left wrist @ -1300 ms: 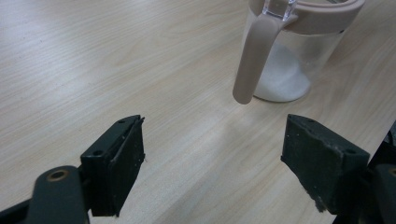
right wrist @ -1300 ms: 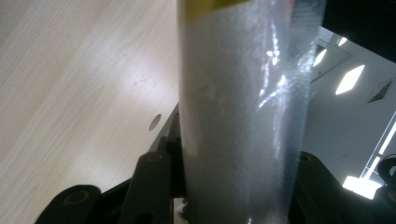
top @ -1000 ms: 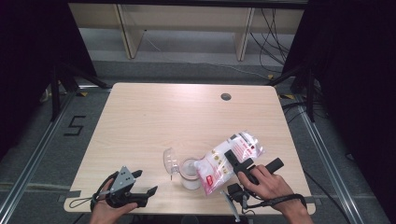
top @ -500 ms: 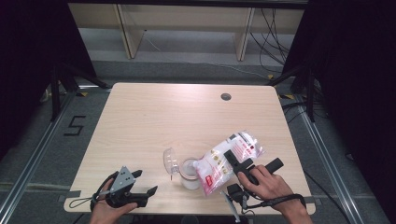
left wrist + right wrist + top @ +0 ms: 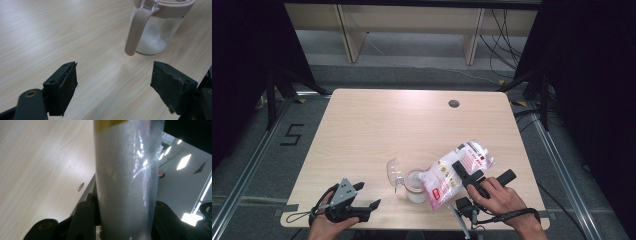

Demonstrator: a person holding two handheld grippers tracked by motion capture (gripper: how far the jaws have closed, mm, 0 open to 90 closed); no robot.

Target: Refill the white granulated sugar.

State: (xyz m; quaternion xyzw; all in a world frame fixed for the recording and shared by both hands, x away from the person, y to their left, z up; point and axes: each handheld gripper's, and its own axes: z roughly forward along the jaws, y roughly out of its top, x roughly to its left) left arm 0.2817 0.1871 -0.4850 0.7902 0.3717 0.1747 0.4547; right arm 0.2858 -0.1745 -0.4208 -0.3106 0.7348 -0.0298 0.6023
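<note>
**Granules being poured from bag into lidded jar**

A clear plastic bag of white granules (image 5: pixel 457 169), printed in red and white, is being pinched by the right tool (image 5: pixel 468 176), its jaws pressed against the bag's sides; in the right gripper view the bag (image 5: pixel 126 180) is seen clamped between the jaws. The bag is being held tilted, with its lower end at the mouth of a clear jar (image 5: pixel 414 186) standing near the front edge of the desk (image 5: pixel 377 125). The jar's hinged clear lid (image 5: pixel 394 172) is standing open on the side away from the bag. In the left gripper view the jar (image 5: pixel 156 30) is seen with a beige rim and a beige hanging latch (image 5: pixel 135 31), and white granules are lying in its bottom.

The left tool (image 5: pixel 354 202) is being held low over the front left of the desk, apart from the jar, with its jaws spread wide and gripping nothing.

The step in hand is judged to be the pouring. Whether granules are flowing at this instant cannot be told. The next move is judged to call for a steady tilt with the bag's opening kept over the jar mouth; bracing of the jar by the left tool may be needed against tipping.
</note>
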